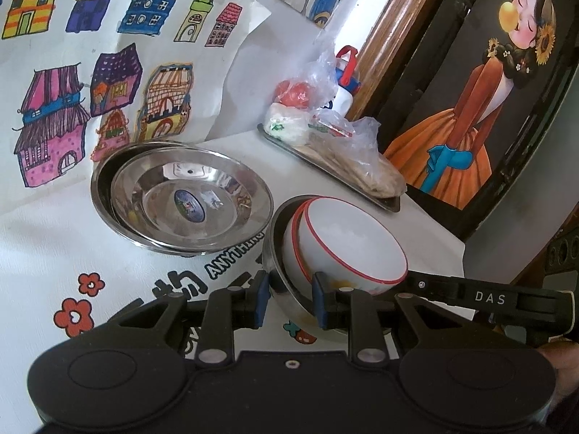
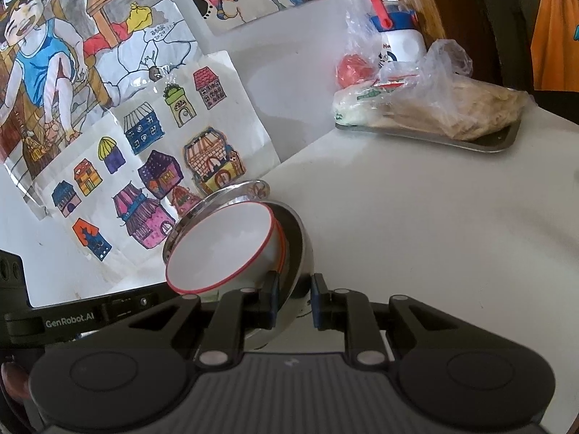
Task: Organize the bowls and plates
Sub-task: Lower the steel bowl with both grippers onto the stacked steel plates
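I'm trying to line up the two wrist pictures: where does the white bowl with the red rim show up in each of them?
Left wrist view: the white bowl sits right of centre, low, tilted inside a steel bowl just ahead of the left gripper.
Right wrist view: the white bowl is left of centre, its opening facing the camera.
Shared landmark: the metal tray carrying plastic bags, at the right in both.
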### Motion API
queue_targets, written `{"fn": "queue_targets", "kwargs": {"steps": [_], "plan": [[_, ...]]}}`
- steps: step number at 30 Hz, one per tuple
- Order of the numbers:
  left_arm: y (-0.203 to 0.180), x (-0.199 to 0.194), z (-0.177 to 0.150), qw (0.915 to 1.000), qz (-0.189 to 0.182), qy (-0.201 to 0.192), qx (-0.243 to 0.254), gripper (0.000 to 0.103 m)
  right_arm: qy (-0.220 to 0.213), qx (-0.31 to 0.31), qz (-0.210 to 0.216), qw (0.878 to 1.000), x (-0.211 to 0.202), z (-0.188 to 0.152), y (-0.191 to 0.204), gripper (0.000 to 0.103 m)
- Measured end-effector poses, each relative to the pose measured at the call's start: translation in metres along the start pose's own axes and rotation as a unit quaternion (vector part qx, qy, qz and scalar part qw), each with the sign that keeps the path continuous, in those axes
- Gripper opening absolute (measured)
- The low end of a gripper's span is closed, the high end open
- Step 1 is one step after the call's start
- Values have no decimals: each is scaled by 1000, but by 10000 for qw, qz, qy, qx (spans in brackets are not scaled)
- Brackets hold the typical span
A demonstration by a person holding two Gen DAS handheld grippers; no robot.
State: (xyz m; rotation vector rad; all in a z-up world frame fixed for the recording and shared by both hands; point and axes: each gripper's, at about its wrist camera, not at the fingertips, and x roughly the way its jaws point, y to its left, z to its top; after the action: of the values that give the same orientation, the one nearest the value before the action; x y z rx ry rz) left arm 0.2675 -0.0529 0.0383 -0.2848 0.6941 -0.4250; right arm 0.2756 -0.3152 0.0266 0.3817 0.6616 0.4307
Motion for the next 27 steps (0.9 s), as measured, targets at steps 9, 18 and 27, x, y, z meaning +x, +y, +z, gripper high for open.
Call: {"fn": "queue_targets", "kwargs": {"steps": [9, 18, 27], "plan": [[3, -7, 6, 9999, 67, -150, -26, 26, -72, -94, 88, 9999, 5, 6, 10, 20], [10, -13, 13, 9995, 176, -258, -68, 26, -103, -190, 180, 9996, 12, 13, 20, 21], [21, -19, 26, 9986, 311, -412, -101, 26, -120, -329, 309, 9989, 30, 32, 36, 21]]}}
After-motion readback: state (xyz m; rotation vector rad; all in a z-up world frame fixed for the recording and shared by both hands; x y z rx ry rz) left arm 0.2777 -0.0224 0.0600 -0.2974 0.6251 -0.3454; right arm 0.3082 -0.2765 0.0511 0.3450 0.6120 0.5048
